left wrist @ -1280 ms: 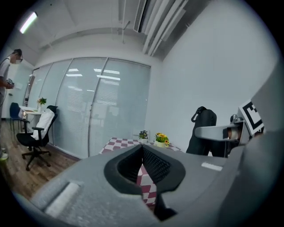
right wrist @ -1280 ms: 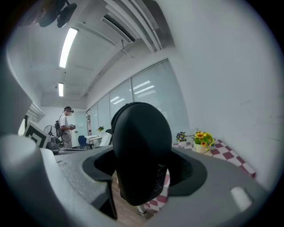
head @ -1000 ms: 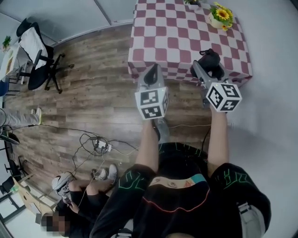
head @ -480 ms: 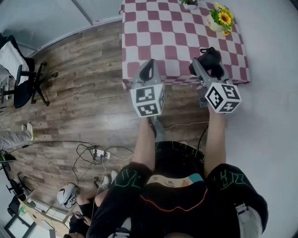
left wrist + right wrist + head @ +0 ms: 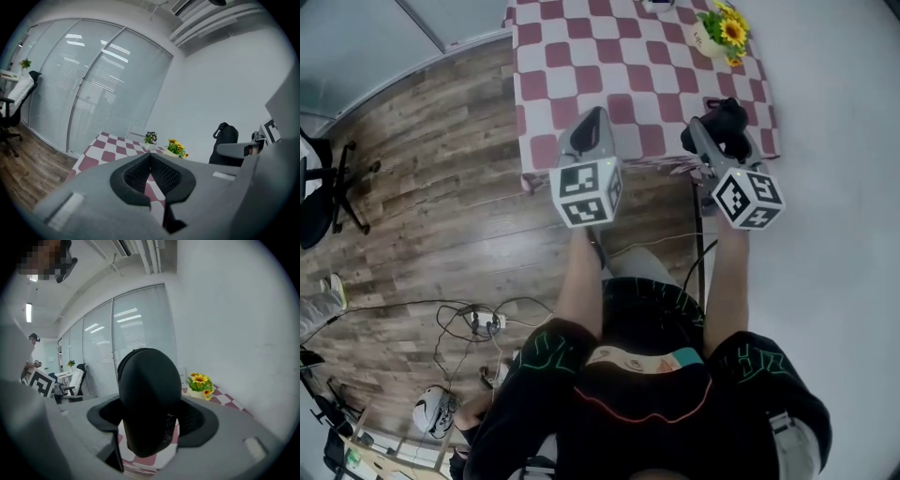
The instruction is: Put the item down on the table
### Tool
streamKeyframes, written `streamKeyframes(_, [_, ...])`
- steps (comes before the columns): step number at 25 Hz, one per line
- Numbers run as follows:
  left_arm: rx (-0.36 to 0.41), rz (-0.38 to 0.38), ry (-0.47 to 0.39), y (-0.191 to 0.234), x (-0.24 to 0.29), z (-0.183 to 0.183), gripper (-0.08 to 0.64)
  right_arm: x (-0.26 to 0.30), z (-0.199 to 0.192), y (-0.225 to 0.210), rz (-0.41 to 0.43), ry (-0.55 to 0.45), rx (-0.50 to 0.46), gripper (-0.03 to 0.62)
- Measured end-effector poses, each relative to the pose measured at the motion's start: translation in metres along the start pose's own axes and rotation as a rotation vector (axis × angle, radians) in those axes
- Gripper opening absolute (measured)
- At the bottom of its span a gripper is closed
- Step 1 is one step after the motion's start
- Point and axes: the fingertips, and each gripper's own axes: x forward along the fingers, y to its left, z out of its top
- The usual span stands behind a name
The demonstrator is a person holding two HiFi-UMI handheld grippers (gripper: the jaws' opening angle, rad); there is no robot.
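Note:
My right gripper point(image 5: 713, 129) is shut on a black, rounded, oblong case point(image 5: 727, 118); in the right gripper view the case point(image 5: 149, 399) stands upright between the jaws and fills the gap of the right gripper point(image 5: 150, 420). It hangs over the near right edge of a table with a red-and-white checked cloth point(image 5: 581, 56). My left gripper point(image 5: 592, 120) is over the table's near edge, shut with nothing in it; in its own view the left gripper point(image 5: 150, 159) has its pads pressed together, with the checked table point(image 5: 105, 146) beyond.
A pot of sunflowers point(image 5: 719, 34) stands at the table's far right, and a small plant pot point(image 5: 657, 5) behind it. A white wall runs along the right. On the wooden floor are cables point(image 5: 478, 319) and an office chair point(image 5: 317, 192) at the left.
The table has drawn nearer and slid left in the head view. Both grippers now reach over its near edge. The black case stays held in the right gripper.

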Motion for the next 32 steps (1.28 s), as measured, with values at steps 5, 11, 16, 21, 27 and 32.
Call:
streamKeyframes(5, [-0.005, 0.007, -0.059, -0.001, 0.007, 0.025, 0.011, -0.002, 0.033, -0.014, -0.020, -0.045, -0.038, 0.333])
streamKeyframes(11, [0.007, 0.034, -0.132, 0.015, 0.012, 0.062, 0.011, 0.025, 0.061, 0.010, 0.045, -0.084, -0.073, 0.333])
streamKeyframes(16, [0.015, 0.073, -0.141, 0.033, 0.022, 0.072, 0.011, 0.045, 0.073, 0.011, 0.069, -0.106, -0.083, 0.333])
streamKeyframes(21, [0.050, 0.062, -0.173, 0.020, 0.049, 0.090, 0.011, 0.062, 0.093, -0.012, 0.072, -0.140, -0.082, 0.333])
streamKeyframes(27, [0.109, 0.062, -0.158, 0.006, 0.092, 0.110, 0.011, 0.089, 0.114, -0.056, 0.050, -0.163, -0.041, 0.333])
streamKeyframes(32, [0.136, 0.096, -0.128, 0.001, 0.121, 0.115, 0.011, 0.125, 0.118, -0.077, 0.103, -0.147, -0.006, 0.333])
